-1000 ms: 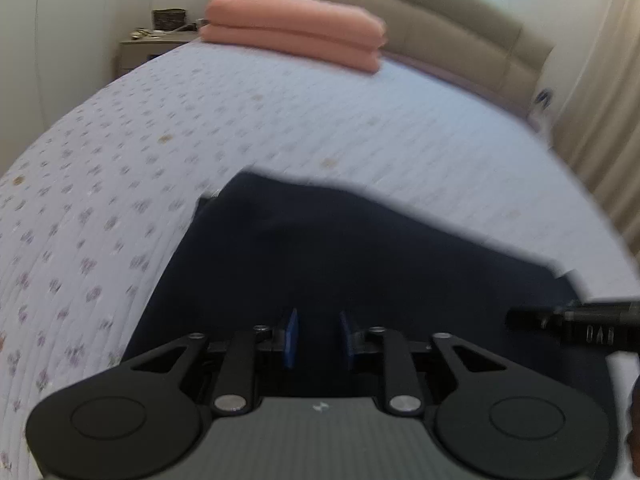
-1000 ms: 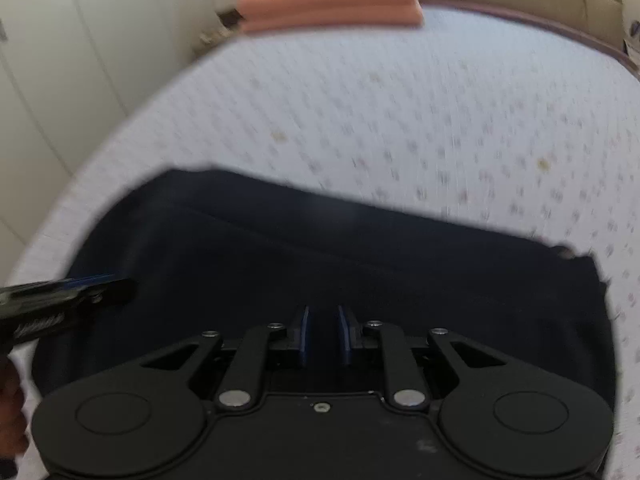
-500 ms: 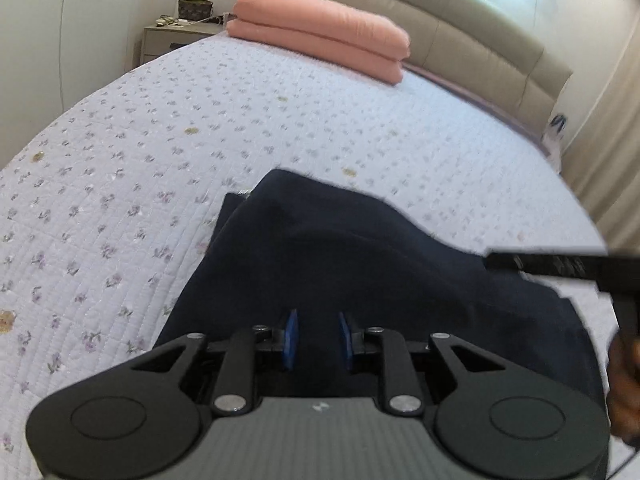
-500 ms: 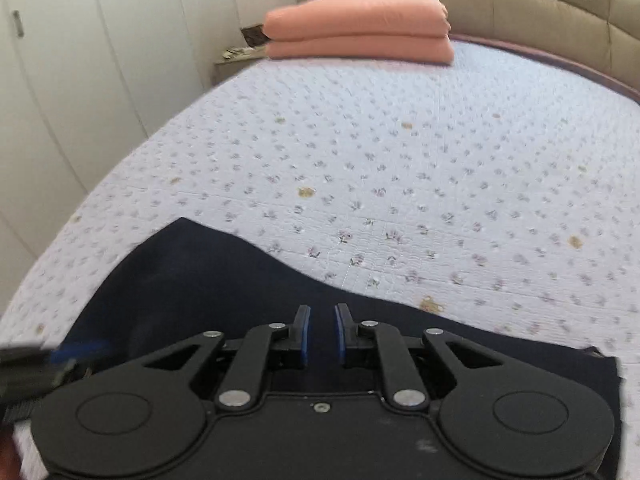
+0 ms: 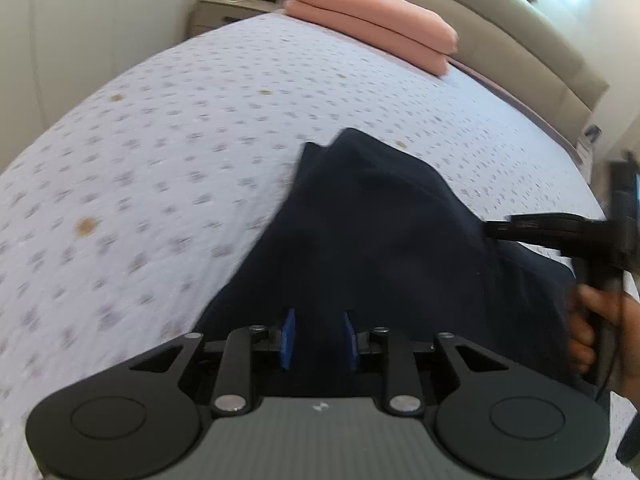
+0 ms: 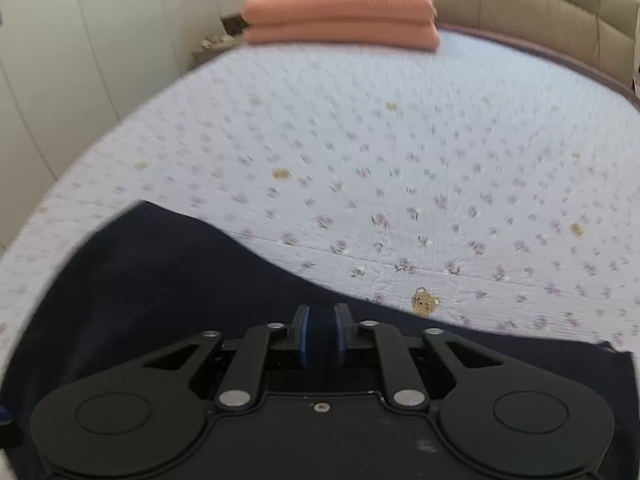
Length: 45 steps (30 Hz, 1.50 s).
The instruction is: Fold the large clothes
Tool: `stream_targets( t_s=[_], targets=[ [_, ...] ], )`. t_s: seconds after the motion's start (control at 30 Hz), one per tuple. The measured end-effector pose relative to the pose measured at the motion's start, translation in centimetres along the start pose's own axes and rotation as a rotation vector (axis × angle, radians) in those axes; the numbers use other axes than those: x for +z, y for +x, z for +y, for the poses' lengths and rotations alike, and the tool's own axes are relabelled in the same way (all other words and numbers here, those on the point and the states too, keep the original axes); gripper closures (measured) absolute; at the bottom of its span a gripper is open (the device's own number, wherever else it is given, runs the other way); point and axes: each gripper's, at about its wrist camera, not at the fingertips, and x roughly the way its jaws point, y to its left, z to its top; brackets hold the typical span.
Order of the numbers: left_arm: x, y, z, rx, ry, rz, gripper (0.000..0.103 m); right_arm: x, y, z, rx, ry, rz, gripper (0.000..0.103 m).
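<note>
A large navy garment (image 5: 380, 240) lies on the flowered bedspread (image 5: 180, 140), drawn up into a ridge that runs toward my left gripper (image 5: 318, 338). Its jaws are opening, and dark cloth still fills the gap between the blue pads (image 5: 287, 336). In the right wrist view the garment (image 6: 160, 280) spreads to the left, and my right gripper (image 6: 322, 338) is shut on its near edge. The left wrist view also shows the right gripper's black fingers (image 5: 540, 228) at the garment's right side, with a hand (image 5: 600, 312) on the handle.
Folded pink bedding (image 5: 372, 36) is stacked by the beige padded headboard (image 5: 500, 28). A nightstand (image 5: 228, 8) stands at the far left corner. White wardrobe doors (image 6: 80, 60) line the left side. The bedspread (image 6: 400, 160) stretches beyond the garment.
The garment went from lying flat and wide to being gathered into a narrower ridge. Both grippers rose and shifted with the cloth. The left pads stand slightly wider apart.
</note>
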Motion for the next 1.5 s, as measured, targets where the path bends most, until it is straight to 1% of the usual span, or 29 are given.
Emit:
stream_targets(
  t_s=[0.03,0.1,0.13,0.2,0.27,0.33,0.37,0.43,0.5,0.53,0.6,0.63,0.67,0.77,0.87,0.97,1.07,1.13,1.17,1.23,1.27,1.3,1.33,1.37,1.43,1.47,1.5],
  targets=[
    [-0.3,-0.9,0.6,0.010,-0.023,0.004,0.070,-0.8,-1.6,0.4,0.018,0.007,0.007,0.085],
    [-1.2,-2.5,2.1,0.015,-0.089,0.016,0.059,-2.6,-3.9,1.5,0.036,0.025,0.044,0.085],
    [-1.7,-3.2,2.9,0.010,-0.132,0.026,0.057,-3.6,-4.9,2.2,0.036,0.022,0.064,0.085],
    [-2.6,-4.2,4.6,0.002,-0.219,0.050,0.054,-5.8,-6.3,3.9,0.001,-0.018,0.091,0.085],
    [-3.3,-4.3,5.9,-0.028,-0.274,0.070,0.049,-7.8,-6.1,5.0,-0.029,-0.038,0.136,0.085],
    [-3.8,-3.7,6.6,-0.030,-0.297,0.091,0.043,-9.6,-4.6,5.4,-0.049,-0.035,0.196,0.086],
    [-4.1,-3.1,7.1,-0.041,-0.319,0.105,0.040,-10.1,-3.8,5.5,-0.054,-0.040,0.202,0.086],
    [-4.6,-2.0,8.1,-0.088,-0.378,0.120,0.037,-10.4,-2.8,5.6,-0.069,-0.036,0.184,0.086],
    [-5.3,-0.6,9.0,-0.136,-0.443,0.130,0.032,-10.1,-2.8,5.9,-0.079,-0.037,0.188,0.086],
    [-5.5,0.0,9.3,-0.151,-0.473,0.118,0.032,-10.0,-2.9,5.9,-0.077,-0.039,0.190,0.085],
    [-5.7,0.3,9.7,-0.202,-0.518,0.067,0.021,-10.0,-3.0,5.7,-0.066,-0.038,0.184,0.085],
    [-5.8,0.5,9.9,-0.231,-0.542,0.043,0.019,-10.0,-2.9,5.7,-0.063,-0.036,0.183,0.085],
    [-5.9,0.7,9.9,-0.244,-0.556,0.030,0.018,-9.9,-3.0,5.8,-0.062,-0.034,0.184,0.085],
    [-5.6,1.4,9.8,-0.249,-0.556,-0.008,0.018,-9.6,-2.9,5.8,-0.061,-0.030,0.186,0.085],
    [-5.0,2.2,9.5,-0.240,-0.551,-0.042,0.018,-10.3,-3.2,5.7,-0.063,-0.027,0.171,0.085],
    [-4.5,3.0,9.3,-0.229,-0.551,-0.065,0.017,-10.7,-3.8,5.6,-0.067,-0.018,0.162,0.085],
    [-4.0,3.6,8.9,-0.218,-0.540,-0.081,0.017,-10.2,-4.4,5.2,-0.059,0.016,0.166,0.085],
    [-3.8,3.8,8.8,-0.212,-0.528,-0.082,0.017,-9.6,-5.7,5.0,-0.056,0.047,0.135,0.085],
    [-3.8,3.7,8.7,-0.211,-0.521,-0.081,0.017,-9.4,-6.5,5.3,-0.066,0.039,0.110,0.085],
    [-3.9,3.7,8.7,-0.214,-0.513,-0.080,0.018,-9.5,-7.4,6.2,-0.096,-0.015,0.065,0.085],
    [-3.9,3.7,8.7,-0.214,-0.510,-0.078,0.018,-9.8,-7.5,6.7,-0.106,-0.038,0.060,0.085],
    [-3.8,3.7,8.7,-0.212,-0.508,-0.075,0.018,-10.1,-7.2,6.9,-0.099,-0.044,0.077,0.085],
    [-3.7,3.8,8.6,-0.208,-0.503,-0.070,0.018,-10.7,-6.4,6.9,-0.075,-0.031,0.112,0.085],
    [-3.6,3.9,8.5,-0.203,-0.492,-0.066,0.020,-11.4,-5.9,6.8,-0.072,-0.014,0.120,0.085],
    [-3.4,4.0,8.4,-0.195,-0.476,-0.058,0.031,-12.2,-5.4,6.4,-0.068,-0.002,0.088,0.085],
    [-3.3,4.2,8.5,-0.197,-0.479,-0.048,0.042,-12.1,-5.5,6.2,-0.066,0.020,0.089,0.085],
    [-3.2,4.4,8.7,-0.206,-0.486,-0.038,0.049,-11.9,-5.6,6.0,-0.066,0.042,0.098,0.085]
  ],
)
